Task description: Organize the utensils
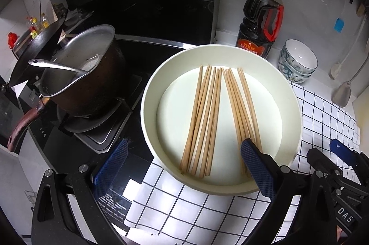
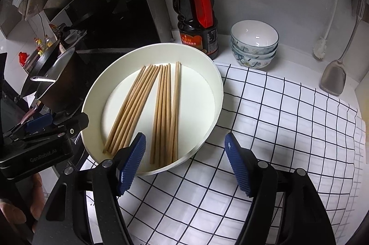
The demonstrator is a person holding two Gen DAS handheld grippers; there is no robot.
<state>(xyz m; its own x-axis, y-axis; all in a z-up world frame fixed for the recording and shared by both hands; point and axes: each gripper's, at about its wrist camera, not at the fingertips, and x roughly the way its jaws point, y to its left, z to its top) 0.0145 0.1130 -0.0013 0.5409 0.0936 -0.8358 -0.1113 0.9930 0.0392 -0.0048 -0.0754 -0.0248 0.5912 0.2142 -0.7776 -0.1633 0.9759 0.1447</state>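
Only the left wrist view shows the ladle [image 1: 57,66] inside the pot [image 1: 92,74]

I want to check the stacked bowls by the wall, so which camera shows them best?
The right wrist view. There the stacked bowls sit well inside the picture, with the top bowl's inside and the floral sides clear. The left wrist view shows the same stack smaller and nearer the right edge, beside the soy sauce bottle.
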